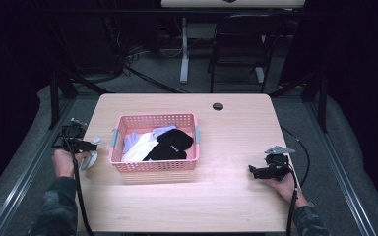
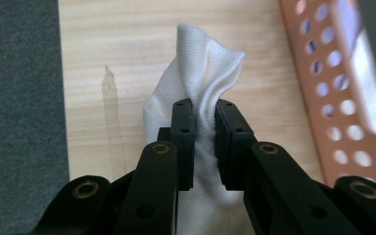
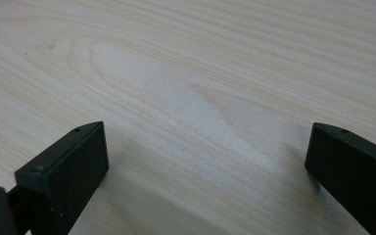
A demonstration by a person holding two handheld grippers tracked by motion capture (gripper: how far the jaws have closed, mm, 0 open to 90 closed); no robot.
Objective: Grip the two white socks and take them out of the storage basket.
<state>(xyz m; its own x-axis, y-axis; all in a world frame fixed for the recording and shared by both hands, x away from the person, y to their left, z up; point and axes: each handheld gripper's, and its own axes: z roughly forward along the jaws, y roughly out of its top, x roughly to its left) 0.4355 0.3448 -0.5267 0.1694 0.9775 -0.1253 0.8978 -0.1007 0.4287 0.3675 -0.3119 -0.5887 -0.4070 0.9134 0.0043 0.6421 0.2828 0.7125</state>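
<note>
Left tool point(image 2: 204, 110): jaws were clamped on a white cloth point(image 2: 200, 73), pinching a bunched fold between them; in the high view the left tool point(image 1: 94, 143) sat at the counter's left edge, held in the person's left hand point(image 1: 65, 161).
White cloth: hung from the jaws just left of the pink basket point(image 1: 153, 167), over the counter point(image 1: 236, 132) near its left edge; whether its lower end touched the wood could not be told.
Pink basket: stood on the left half of the counter, holding a white piece point(image 1: 140, 147), a lilac piece point(image 1: 131, 140) and a black piece point(image 1: 172, 145).
Right tool point(image 3: 203, 161): jaws were spread wide with bare wood between them; in the high view the right tool point(image 1: 253, 169) lay low near the counter's right edge, well apart from the basket.
</note>
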